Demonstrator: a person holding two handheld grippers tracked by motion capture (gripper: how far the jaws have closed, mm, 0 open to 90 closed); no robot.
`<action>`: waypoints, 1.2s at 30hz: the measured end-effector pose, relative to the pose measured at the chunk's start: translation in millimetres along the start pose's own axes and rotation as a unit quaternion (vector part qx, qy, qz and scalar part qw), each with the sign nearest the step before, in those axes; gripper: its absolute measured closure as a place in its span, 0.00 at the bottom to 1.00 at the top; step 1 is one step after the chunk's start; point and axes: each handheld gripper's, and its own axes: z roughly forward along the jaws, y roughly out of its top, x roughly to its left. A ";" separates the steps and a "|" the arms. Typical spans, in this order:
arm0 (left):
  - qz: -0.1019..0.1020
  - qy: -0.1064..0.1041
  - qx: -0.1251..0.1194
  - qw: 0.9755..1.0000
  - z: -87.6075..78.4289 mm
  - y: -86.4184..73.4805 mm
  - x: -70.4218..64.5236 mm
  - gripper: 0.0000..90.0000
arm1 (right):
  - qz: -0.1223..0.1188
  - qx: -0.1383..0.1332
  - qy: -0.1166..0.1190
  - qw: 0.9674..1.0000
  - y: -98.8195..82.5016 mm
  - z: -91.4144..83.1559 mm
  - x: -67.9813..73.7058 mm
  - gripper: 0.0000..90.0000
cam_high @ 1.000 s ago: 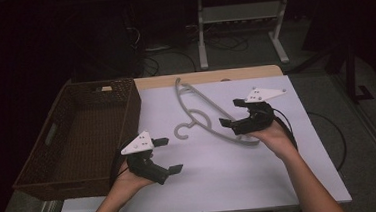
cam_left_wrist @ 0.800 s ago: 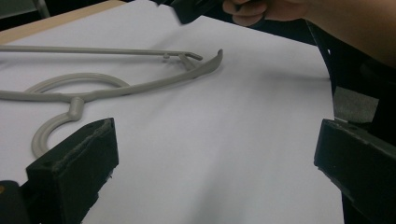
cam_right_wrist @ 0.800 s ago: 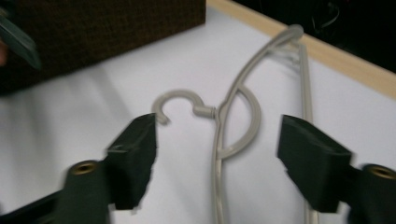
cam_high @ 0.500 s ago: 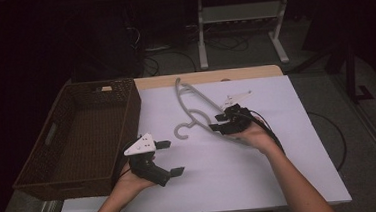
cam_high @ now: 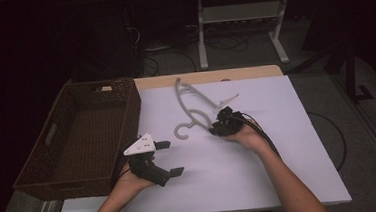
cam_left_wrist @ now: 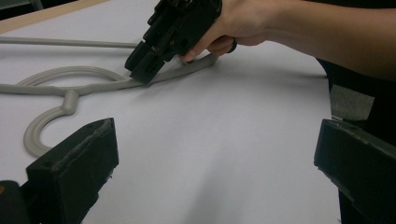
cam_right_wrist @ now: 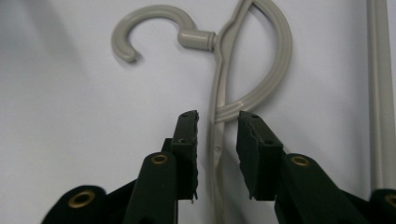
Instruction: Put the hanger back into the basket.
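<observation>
A grey hanger [cam_high: 194,107] is lying flat on the white table [cam_high: 289,149], near its far edge and just right of the wicker basket [cam_high: 85,135], its hook [cam_high: 181,130] curling toward the person. The right gripper [cam_high: 216,128] is tipping down onto the hanger's arm just below the neck, the right hand [cam_high: 245,133] wrapping its body from behind, cables trailing back over the wrist. In the right gripper view the two black jaws are straddling the thin grey bar [cam_right_wrist: 215,140], one on each side; they have just been closing in, yet a sliver of table is still showing on either side of the bar, so the pads are not pressing on it (close, but no grip). The left gripper view is looking across the sheet at that same meeting point, the dark jaw tips [cam_left_wrist: 142,70] sitting right down on the hanger [cam_left_wrist: 93,86]. The left gripper [cam_high: 170,158] is resting low near the table's front left corner, held by the left hand [cam_high: 133,177], its jaws standing wide apart with nothing but bare white surface between them, well clear of the hanger.
</observation>
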 end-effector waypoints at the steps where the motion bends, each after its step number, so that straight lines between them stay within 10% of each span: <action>1: 0.000 -0.001 -0.001 1.000 -0.1 0.0 -0.1 0.00 | 0.000 0.000 0.000 1.000 0.0 0.0 0.0 0.77; 36: 0.000 0.002 0.004 1.000 -0.5 -2.8 1.4 0.00 | -0.015 0.040 -0.011 0.999 -10.3 -5.5 -3.6 0.90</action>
